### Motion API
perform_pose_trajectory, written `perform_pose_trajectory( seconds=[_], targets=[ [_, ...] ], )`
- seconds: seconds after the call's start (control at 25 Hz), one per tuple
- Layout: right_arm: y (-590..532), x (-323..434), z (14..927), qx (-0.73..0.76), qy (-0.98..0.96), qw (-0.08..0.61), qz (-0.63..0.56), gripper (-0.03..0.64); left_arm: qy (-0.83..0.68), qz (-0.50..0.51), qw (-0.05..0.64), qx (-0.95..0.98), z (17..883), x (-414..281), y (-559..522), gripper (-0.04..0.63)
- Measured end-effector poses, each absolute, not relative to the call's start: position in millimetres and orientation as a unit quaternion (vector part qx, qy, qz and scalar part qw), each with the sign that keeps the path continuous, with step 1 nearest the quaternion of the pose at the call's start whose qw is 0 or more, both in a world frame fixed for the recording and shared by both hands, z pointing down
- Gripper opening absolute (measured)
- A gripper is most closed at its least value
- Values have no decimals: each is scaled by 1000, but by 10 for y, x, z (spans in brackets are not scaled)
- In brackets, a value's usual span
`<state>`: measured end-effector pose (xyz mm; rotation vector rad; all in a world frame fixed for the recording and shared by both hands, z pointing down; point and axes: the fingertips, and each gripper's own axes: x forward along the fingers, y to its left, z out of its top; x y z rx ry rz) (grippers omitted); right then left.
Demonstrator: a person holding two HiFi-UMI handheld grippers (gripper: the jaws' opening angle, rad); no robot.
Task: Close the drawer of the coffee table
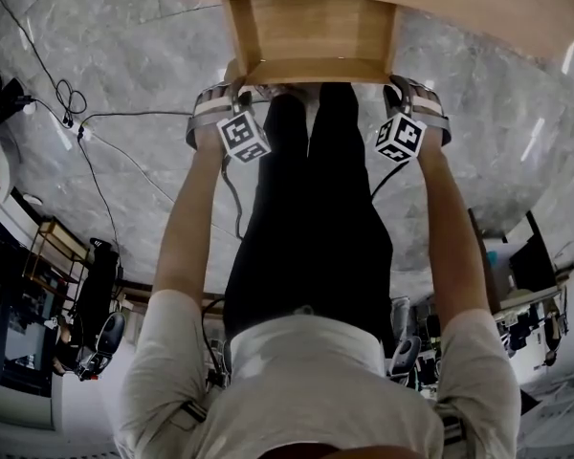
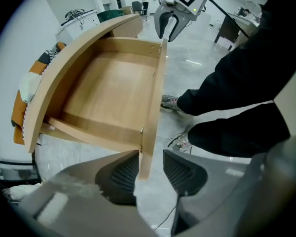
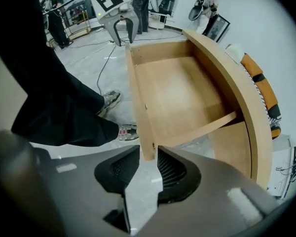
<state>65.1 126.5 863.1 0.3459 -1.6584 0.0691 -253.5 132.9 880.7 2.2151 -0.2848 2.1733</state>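
The light wooden drawer (image 1: 311, 36) stands pulled out from under the coffee table's curved top (image 1: 478, 3), and it is empty. My left gripper (image 1: 234, 82) points down over the left end of the drawer front. In the left gripper view the jaws (image 2: 149, 171) straddle that panel's corner (image 2: 147, 152), with a gap on one side. My right gripper (image 1: 394, 79) is at the other end of the drawer front. In the right gripper view its jaws (image 3: 147, 168) sit close around the corner (image 3: 148, 149) without a clear squeeze. Each gripper shows in the other's view, right gripper (image 2: 167, 26) and left gripper (image 3: 121, 31).
The person's dark trouser legs (image 1: 311, 208) and shoes (image 2: 170, 102) stand right in front of the drawer on the grey marble floor. Cables and a power strip (image 1: 72, 127) lie on the floor at the left. An orange striped cushion (image 3: 259, 83) lies beyond the tabletop.
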Motion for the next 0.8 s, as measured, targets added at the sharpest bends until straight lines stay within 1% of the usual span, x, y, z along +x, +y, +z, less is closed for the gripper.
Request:
perform_pose_trajectory(
  seconds=[0.32,0.36,0.4,0.48,0.56,0.8],
  targets=[
    [1264,665,8788,142,-727,672,17,103,-80,726,-18,683,8957,-2551,1300,157],
    [1265,666,8786,142,-726,672,10,98,-81,726,-24,683,8952,-2548,1270,140],
    [1260,665,8783,142,-726,673,0,95,-84,725,-28,683,8945,-2548,1240,110],
    [1256,665,8777,140,-722,677,-13,87,-87,722,-39,685,8931,-2544,1213,105],
    [1274,661,8771,133,-719,682,-2,86,-86,722,-50,685,8905,-2546,1225,97],
    [1327,620,8606,119,-727,675,22,81,-91,717,-43,690,8731,-2585,1181,94]
  ],
)
